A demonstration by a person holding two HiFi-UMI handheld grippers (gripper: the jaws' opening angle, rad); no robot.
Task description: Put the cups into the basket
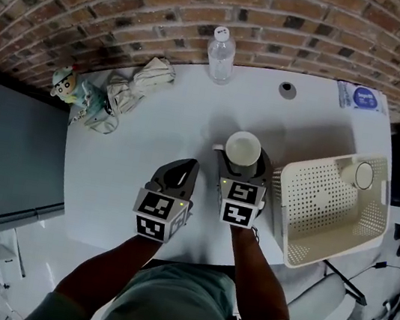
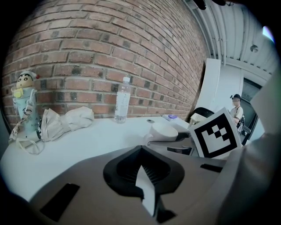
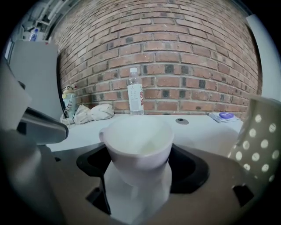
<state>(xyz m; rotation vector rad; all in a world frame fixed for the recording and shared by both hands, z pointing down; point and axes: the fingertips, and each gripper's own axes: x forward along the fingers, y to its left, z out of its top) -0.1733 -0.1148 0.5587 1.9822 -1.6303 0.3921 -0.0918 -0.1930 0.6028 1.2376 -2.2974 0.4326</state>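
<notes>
A white cup (image 1: 242, 149) stands upright on the white table (image 1: 150, 139), just left of the white perforated basket (image 1: 289, 224). My right gripper (image 1: 241, 161) is open, one jaw on each side of the cup; in the right gripper view the cup (image 3: 138, 140) fills the gap and its handle points left. A second white cup (image 1: 363, 176) lies in the basket's far right corner. My left gripper (image 1: 184, 166) hovers left of the right one, its jaws closed together with nothing in them. The left gripper view shows the first cup (image 2: 162, 131) off to the right.
A clear water bottle (image 1: 221, 53) stands at the table's far edge by the brick wall. A crumpled cloth bag (image 1: 133, 83) and a cartoon-figure bottle (image 1: 65, 83) lie far left. A small round disc (image 1: 287, 90) and a tissue pack (image 1: 361, 97) sit far right.
</notes>
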